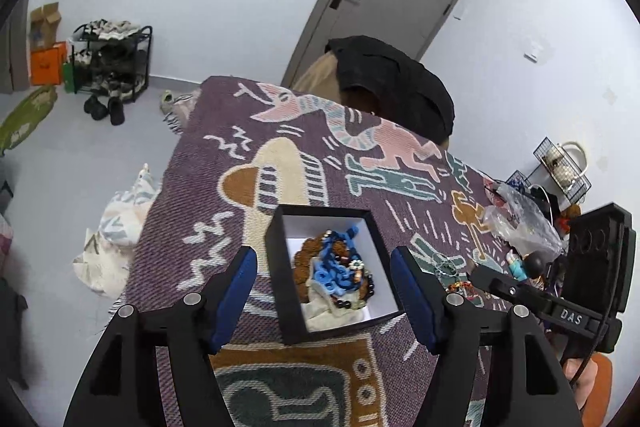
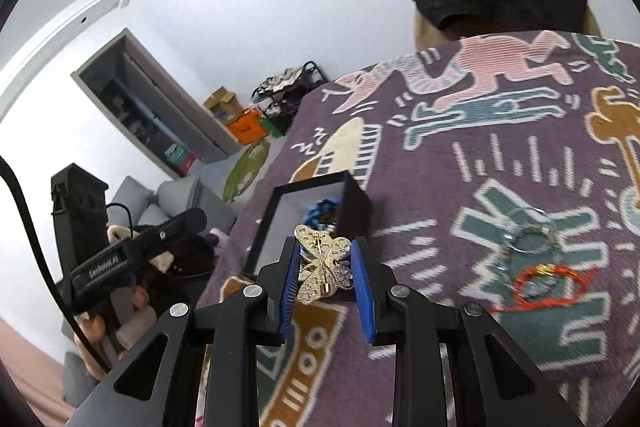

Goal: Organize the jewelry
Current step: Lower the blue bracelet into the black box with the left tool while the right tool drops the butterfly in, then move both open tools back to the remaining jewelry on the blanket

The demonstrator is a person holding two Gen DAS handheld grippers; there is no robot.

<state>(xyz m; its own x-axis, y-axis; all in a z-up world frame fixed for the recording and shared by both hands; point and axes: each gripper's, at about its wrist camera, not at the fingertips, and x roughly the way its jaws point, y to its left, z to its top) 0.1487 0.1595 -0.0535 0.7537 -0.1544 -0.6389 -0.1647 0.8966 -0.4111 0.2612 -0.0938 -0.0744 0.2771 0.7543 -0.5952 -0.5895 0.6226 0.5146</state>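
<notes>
A black box [image 1: 280, 267] with a white lining stands on the patterned purple cloth [image 1: 224, 155]. It holds blue and brown bead strings [image 1: 334, 267]. My left gripper [image 1: 325, 259] is open, its blue fingers on either side of the box. My right gripper [image 2: 325, 259] is shut on a gold butterfly brooch [image 2: 324, 269], pin side up, held just in front of the box [image 2: 352, 203]. A red cord bracelet [image 2: 548, 285] and a clear ring piece [image 2: 528, 231] lie on the cloth to the right.
A crumpled plastic bag [image 1: 520, 223] and small figures [image 1: 524, 263] lie at the cloth's right edge. A dark cap [image 1: 392, 83] on a chair sits behind the table. The other hand-held gripper [image 1: 592, 267] shows at the right.
</notes>
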